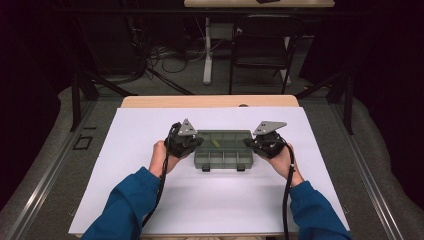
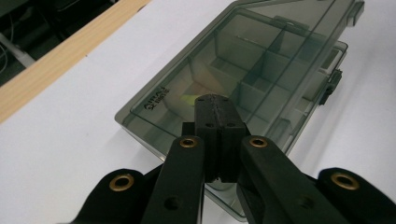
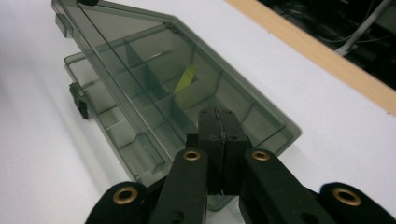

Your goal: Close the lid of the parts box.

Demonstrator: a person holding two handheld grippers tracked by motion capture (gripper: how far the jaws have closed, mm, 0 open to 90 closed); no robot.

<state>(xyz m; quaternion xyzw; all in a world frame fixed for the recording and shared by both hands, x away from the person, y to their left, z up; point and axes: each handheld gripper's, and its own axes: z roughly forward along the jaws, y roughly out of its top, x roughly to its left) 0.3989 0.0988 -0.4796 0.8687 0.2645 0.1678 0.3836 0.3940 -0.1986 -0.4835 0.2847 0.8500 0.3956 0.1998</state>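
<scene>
With both the left gripper point(image 2: 217, 100) and right gripper point(image 3: 218, 114) pressed together, we judged that lowering the organizer box's point(image 1: 222, 149) half-raised lid point(image 2: 243, 56) evenly from both ends would seat it best.

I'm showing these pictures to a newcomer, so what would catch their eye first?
Probably the smoky see-through compartment box mid-table on the white board, its lid partly raised. A yellow-green strip lies in one compartment. The left hand-held gripper and right hand-held gripper, jaws shut, flank its two ends.
</scene>
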